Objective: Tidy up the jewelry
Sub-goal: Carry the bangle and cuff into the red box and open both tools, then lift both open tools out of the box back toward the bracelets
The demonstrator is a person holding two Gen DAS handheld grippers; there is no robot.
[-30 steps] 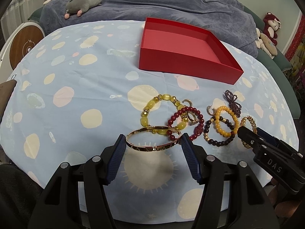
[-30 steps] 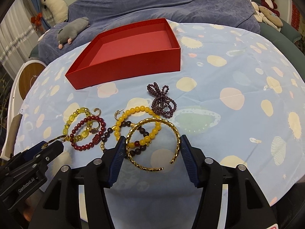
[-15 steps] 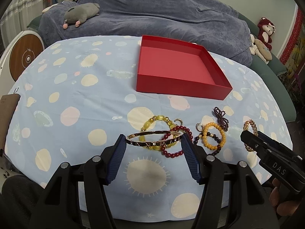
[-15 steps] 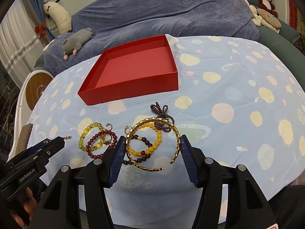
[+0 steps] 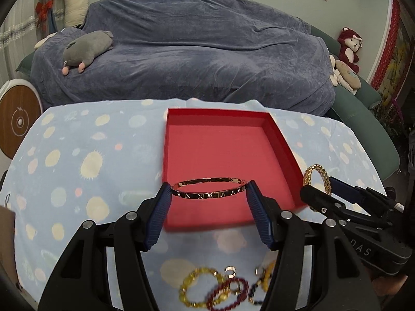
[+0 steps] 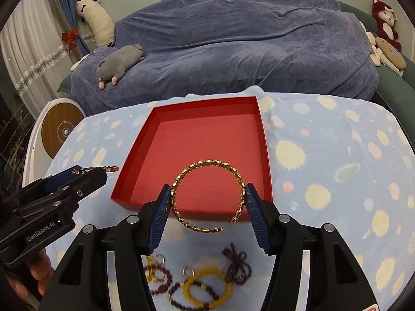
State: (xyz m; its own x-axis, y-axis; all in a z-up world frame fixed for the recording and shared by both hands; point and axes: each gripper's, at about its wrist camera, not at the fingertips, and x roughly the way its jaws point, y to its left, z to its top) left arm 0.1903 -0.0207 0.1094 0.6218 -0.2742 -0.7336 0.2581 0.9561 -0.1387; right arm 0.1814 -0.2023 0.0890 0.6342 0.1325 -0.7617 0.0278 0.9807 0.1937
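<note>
While jaws clamp two bangles (image 5: 208,190) (image 6: 207,197) above red box (image 5: 220,145), seemingly blurred bead bracelets (image 6: 205,287) below

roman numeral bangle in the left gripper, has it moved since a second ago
Yes. The roman numeral bangle, then on the spotted cloth beside the beads, now hangs over the red box, clamped in the left gripper.

On my left tool (image 5: 208,194) the ribbed blue pads look like rubber, the black frame matt plastic with shiny metal screw heads. They press a polished gold-tone metal bangle (image 5: 207,188) with dark inlaid numerals. My right tool (image 6: 208,197) pinches a woven, glittering gold metal cuff (image 6: 207,194). The red box (image 5: 223,155) reads as matt card. The table's spotted cloth (image 5: 85,160) is soft and dull. Near its front edge, the beaded bracelets (image 6: 205,289) gleam like glass. The blue sofa throw (image 5: 194,59) looks velvety.
</note>
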